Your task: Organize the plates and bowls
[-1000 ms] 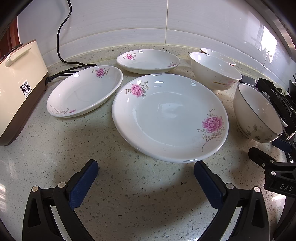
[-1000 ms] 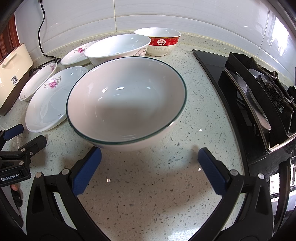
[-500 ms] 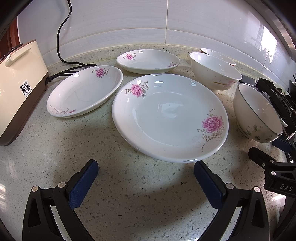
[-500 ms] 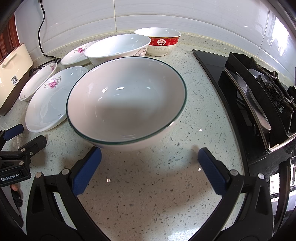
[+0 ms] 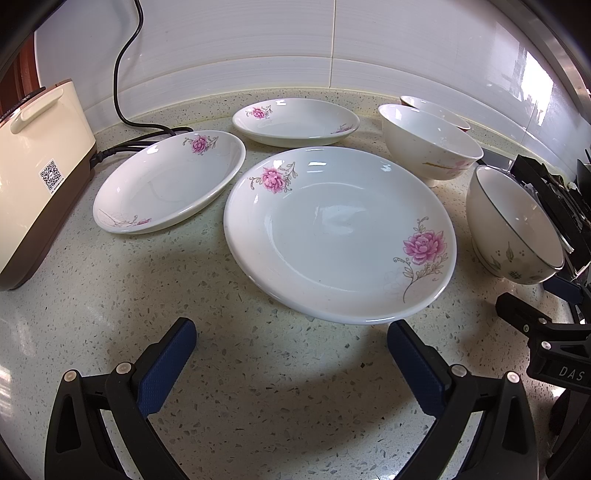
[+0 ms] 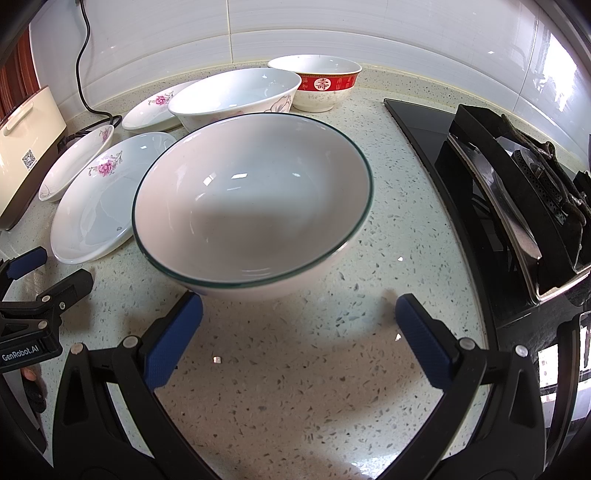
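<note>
While both claws hover low over the speckled counter (image 5: 110, 295), nothing is held in either. Largest item first: the stove (image 6: 517, 192) occupies the right of the right wrist view, black, well apart from the dishes. A cream appliance (image 5: 40, 177) with a black cord (image 5: 122, 66) stands at the left counter edge.

The big plate (image 5: 332, 236), white with pink flowers, lies flat directly ahead of the left claw (image 5: 291, 350); its near rim sits just beyond the fingertips, closer to the right finger, not touching. That claw is spread wide, pads (image 5: 166, 365) blue and bare.

The green-rimmed bowl (image 6: 255, 206) stands upright straight ahead of the right claw (image 6: 299, 328), also spread wide; the bowl's near wall is just beside the left fingertip, contact uncertain. It overlaps the big plate's edge in that view.

Behind the big plate lie a left plate (image 5: 166, 184) and a rear plate (image 5: 295, 118), each flat, apart from one another. A white bowl (image 6: 236, 96) stands behind the green-rimmed bowl, and a red-banded bowl (image 6: 317, 81) just beside it near the wall tiles (image 6: 332, 29).

Against the earlier frames, no dish and neither claw shows any shift; positions match throughout.
</note>
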`<state>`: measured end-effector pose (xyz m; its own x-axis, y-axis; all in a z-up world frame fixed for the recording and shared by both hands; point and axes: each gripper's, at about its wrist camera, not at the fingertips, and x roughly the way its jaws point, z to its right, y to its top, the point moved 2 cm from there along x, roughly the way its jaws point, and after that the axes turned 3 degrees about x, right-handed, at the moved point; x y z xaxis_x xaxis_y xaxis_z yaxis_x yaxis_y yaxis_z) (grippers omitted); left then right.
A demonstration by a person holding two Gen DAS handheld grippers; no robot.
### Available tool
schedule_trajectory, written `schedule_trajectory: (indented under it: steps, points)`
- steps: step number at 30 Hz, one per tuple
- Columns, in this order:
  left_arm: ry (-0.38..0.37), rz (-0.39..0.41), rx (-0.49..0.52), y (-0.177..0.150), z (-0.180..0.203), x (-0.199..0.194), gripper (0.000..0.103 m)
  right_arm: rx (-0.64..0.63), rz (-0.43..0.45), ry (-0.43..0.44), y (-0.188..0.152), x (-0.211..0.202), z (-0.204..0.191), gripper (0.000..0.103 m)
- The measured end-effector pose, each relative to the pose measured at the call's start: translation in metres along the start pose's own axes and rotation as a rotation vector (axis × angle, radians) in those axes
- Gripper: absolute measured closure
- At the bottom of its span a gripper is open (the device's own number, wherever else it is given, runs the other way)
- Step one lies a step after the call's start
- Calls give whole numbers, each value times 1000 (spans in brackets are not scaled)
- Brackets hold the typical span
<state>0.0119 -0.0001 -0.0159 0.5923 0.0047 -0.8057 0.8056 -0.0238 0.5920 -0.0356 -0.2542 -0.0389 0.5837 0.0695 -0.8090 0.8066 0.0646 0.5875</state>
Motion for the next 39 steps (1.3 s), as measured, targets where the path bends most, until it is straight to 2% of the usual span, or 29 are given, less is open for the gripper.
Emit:
schedule_trajectory:
  steps: [8,18,26,30,33,37,39]
  points:
    - [0,0,0,0,0,0,0,9,0,-8,0,-1,-1,0]
    - [0,0,0,0,0,0,0,-46,-11,40,-9,-7,-13,0]
    - [0,0,0,0,0,0,0,-94,-11,167,-15,-14,-48,0]
    - [14,-5,-19,-6,-5,-5,0,-50,-5,232,-11,-14,-52,0]
    - [-26,-6,-16,-11,-11,-11,0,8,0,334,-8,-16,-53,0]
    - [-77,25,-124,-11,-33,-16,0,81,7,415,0,-14,-59,1]
    - [-62,26,-151,-11,-40,-16,0,106,11,443,4,-11,-64,2]
